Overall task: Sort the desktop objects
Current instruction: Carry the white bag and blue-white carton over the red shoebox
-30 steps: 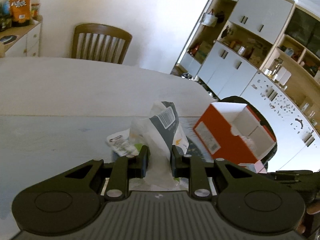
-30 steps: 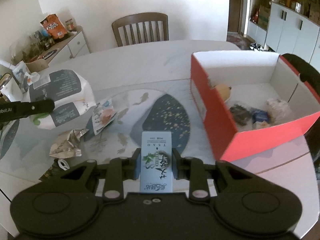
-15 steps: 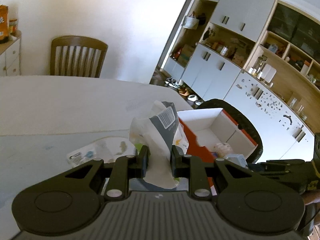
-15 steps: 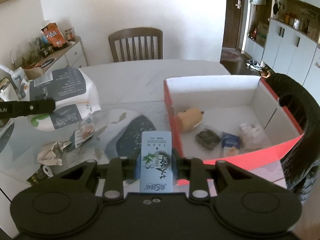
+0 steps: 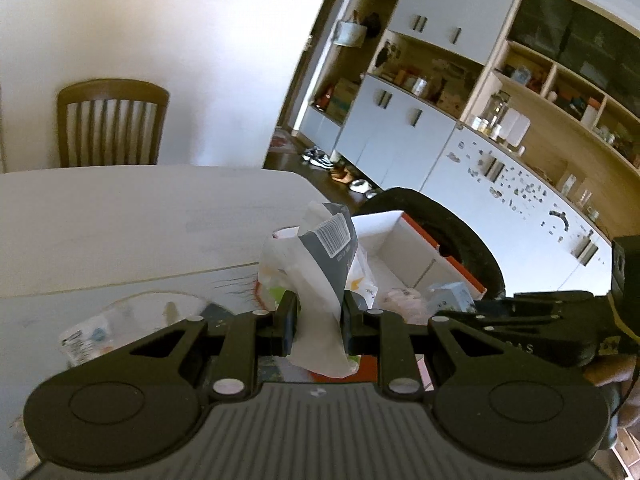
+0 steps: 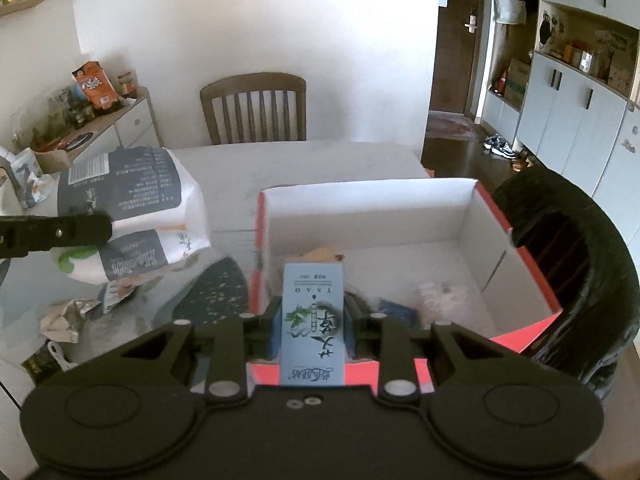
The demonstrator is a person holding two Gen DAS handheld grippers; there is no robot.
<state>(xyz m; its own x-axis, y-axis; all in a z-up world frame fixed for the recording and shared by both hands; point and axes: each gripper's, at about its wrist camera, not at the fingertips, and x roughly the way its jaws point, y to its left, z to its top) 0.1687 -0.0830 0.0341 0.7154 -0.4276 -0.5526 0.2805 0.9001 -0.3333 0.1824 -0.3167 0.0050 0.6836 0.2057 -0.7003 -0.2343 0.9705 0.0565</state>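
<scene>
Now the right gripper (image 6: 312,320), jaws clamped on the pale-blue rectangular carton (image 6: 313,322), has advanced over the red-walled open cardboard box (image 6: 400,216), ready for release, while the left gripper (image 5: 320,316) stays clamped on the crumpled white-and-grey plastic bag (image 5: 320,276).

Soft plastic tissue pack (image 6: 128,216): white, with dark grey patches, white writing, a black-and-white barcode and a green blob.
Small flat carton (image 6: 313,322): light blue, with green leaves and dark writing.
Open cardboard box (image 6: 400,216): orange-red outside, white inside.
Tongs (image 6: 312,322): black.
Surface (image 6: 280,164): white, with a dark speckled patch.
Wooden slat-back chair (image 6: 254,110): brown.
</scene>
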